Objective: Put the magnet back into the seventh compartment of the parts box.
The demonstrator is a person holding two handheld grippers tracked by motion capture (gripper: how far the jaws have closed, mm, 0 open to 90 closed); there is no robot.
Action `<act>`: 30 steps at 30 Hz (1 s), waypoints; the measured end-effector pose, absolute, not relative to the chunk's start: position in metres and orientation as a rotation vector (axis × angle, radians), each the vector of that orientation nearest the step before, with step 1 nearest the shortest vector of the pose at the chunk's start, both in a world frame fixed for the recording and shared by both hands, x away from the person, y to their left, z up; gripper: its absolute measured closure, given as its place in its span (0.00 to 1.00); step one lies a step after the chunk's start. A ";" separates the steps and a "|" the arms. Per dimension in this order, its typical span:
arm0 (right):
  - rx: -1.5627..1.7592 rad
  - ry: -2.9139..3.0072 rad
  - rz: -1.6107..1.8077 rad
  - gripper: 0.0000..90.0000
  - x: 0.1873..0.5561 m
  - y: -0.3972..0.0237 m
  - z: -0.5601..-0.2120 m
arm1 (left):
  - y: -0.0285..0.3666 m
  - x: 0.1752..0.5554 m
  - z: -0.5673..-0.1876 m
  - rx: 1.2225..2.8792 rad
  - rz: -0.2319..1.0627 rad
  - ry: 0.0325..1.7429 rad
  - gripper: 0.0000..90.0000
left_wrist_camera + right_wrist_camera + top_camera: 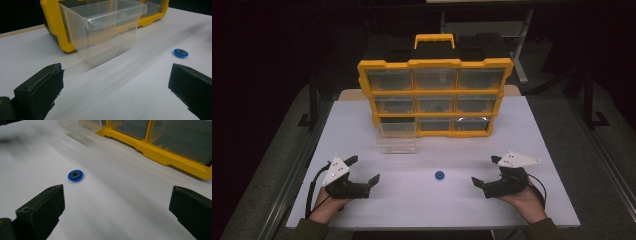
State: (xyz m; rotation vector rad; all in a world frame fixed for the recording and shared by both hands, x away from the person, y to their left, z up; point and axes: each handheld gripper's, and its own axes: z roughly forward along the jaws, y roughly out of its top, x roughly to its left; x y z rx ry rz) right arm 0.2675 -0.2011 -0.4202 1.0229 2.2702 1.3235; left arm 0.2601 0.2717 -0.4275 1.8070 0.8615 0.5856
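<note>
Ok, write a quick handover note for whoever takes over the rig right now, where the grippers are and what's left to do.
Left gripper: open, holding nothing, low over the table at front left.
Right gripper: open, holding nothing, at front right.
Blue disc: flat on the table between the two grippers, untouched.
Clear drawer: pulled out of the bottom-left slot of the yellow organizer, looks empty.
Done: drawer pulled out.
Left, probably: pick up the disc, drop it in the drawer, push the drawer back in.
</note>
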 end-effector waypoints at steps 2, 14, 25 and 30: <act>1.022 2.283 1.321 0.00 0.269 -0.200 -0.418 | 0.272 0.260 -0.427 1.809 0.586 0.858 0.00; 0.996 2.361 1.313 0.00 0.280 -0.189 -0.411 | 0.273 0.261 -0.428 1.811 0.578 0.853 0.00; 0.991 2.389 1.322 0.00 0.288 -0.183 -0.408 | 0.271 0.261 -0.428 1.805 0.579 0.848 0.00; 0.983 2.398 1.323 0.00 0.291 -0.180 -0.406 | 0.272 0.261 -0.429 1.810 0.582 0.844 0.00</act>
